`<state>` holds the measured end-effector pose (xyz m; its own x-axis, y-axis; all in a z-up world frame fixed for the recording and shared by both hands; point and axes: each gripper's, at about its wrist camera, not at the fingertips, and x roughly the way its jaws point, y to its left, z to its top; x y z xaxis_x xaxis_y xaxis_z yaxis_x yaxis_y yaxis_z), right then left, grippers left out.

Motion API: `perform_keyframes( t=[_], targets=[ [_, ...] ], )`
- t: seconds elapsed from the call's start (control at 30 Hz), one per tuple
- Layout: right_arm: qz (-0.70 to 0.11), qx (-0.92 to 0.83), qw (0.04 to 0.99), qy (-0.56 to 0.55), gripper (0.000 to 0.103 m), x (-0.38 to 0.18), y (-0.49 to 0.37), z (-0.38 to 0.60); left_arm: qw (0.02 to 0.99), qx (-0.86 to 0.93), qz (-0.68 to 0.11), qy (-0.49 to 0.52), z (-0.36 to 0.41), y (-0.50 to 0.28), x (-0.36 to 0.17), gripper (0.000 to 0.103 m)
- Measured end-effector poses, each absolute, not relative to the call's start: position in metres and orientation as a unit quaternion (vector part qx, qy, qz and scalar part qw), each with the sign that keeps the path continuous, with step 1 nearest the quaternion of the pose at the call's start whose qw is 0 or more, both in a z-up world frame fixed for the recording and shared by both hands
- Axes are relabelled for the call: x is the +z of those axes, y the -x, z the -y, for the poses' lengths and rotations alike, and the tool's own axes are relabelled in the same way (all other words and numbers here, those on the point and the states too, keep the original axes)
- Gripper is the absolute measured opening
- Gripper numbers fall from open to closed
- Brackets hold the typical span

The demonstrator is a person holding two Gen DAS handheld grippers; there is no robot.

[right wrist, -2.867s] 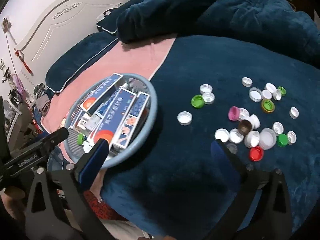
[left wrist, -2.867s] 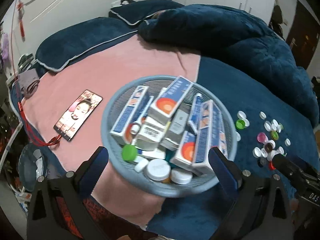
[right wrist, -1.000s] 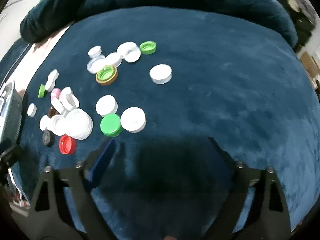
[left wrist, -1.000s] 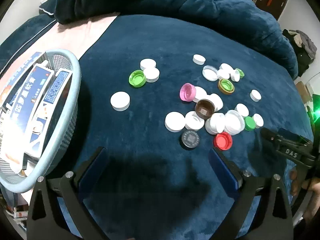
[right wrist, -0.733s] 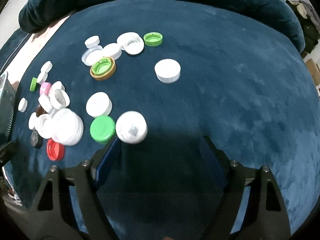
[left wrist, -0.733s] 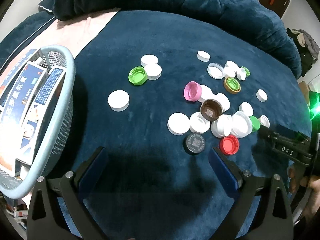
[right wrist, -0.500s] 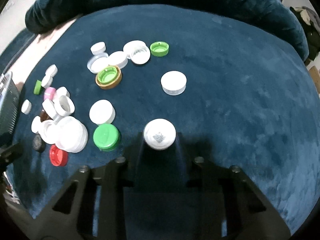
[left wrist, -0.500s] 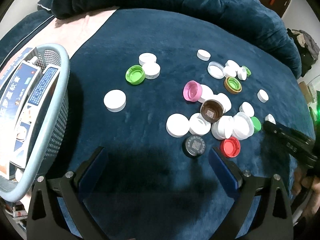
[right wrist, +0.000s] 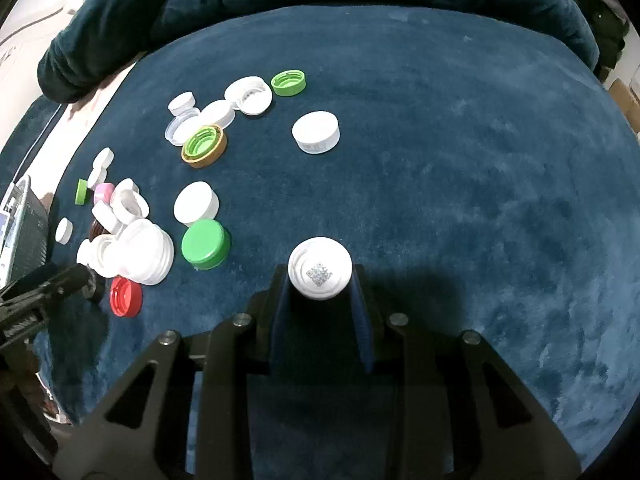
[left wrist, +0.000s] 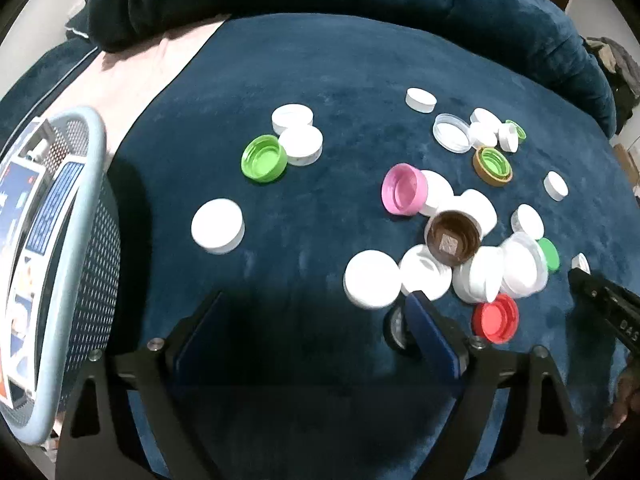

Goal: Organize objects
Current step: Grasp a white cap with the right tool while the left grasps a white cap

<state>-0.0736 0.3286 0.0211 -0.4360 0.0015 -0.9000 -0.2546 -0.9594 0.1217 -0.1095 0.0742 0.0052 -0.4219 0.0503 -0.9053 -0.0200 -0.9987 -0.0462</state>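
1. Dark blue plush bedding (left wrist: 340, 80) filled the left wrist view, with a pink sheet (left wrist: 132, 76) at the far left and a grey mesh basket (left wrist: 86, 216) of boxes at the left edge.
2. A second before, the left gripper (left wrist: 316, 320) stood wider and higher over the bed. Now its fingers were closing, though not yet together, and its right finger (left wrist: 430, 328) had come down just in front of the black cap (left wrist: 394, 326), half hiding it. Nothing was clamped between them.
3. I judged that the black cap, or the white caps (left wrist: 372, 278) just beyond it, was this hand's next pick.
4. Loose caps lay scattered mid-bed and to the right: a pink cap (left wrist: 402, 194), a brown cap (left wrist: 452, 238), a red cap (left wrist: 494, 318) and a green cap (left wrist: 264, 158).
5. On the right wrist view the same bedding ran far and right, bare of caps.
6. Its fingers had been wide apart a second earlier; now the right gripper (right wrist: 320, 280) was clamped on a white cap (right wrist: 320, 268), so one cap was secured and ready to carry.
7. That white cap faced the camera, round and ridged, with a small printed code at its centre, held near and central, apart from the cluster at left.
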Motion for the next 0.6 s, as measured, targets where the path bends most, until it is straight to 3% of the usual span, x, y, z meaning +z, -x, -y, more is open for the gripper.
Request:
perform_keyframes(
  t=[0.13, 0.2, 0.27, 0.53, 0.57, 0.6],
  targets=[
    [-0.122, 0.839, 0.077, 0.524, 0.031, 0.019, 0.0759, -0.3264, 0.025, 0.844, 0.028, 0.534, -0.0723, 0.1163, -0.0004, 0.086],
    [-0.122, 0.839, 0.078, 0.524, 0.031, 0.019, 0.0746, -0.3268, 0.026, 0.845, 0.034, 0.534, -0.0715, 0.1171, -0.0013, 0.078],
    [-0.122, 0.84, 0.078, 0.524, 0.031, 0.0186, 0.0754, -0.3259, 0.012, 0.845, 0.029, 0.534, -0.07, 0.1165, -0.0005, 0.059],
    [-0.115, 0.841, 0.084, 0.522, 0.031, 0.0158, 0.0797, -0.3225, 0.032, 0.846, 0.021, 0.532, -0.0742, 0.1175, -0.0042, 0.064],
    [-0.114, 0.841, 0.084, 0.522, 0.031, 0.0157, 0.08, -0.3227, 0.034, 0.845, 0.027, 0.532, -0.0718, 0.1177, -0.0046, 0.064],
    [-0.114, 0.841, 0.084, 0.522, 0.031, 0.0152, 0.0802, -0.3234, 0.033, 0.846, 0.037, 0.531, -0.0679, 0.1178, -0.0044, 0.056]
  ],
)
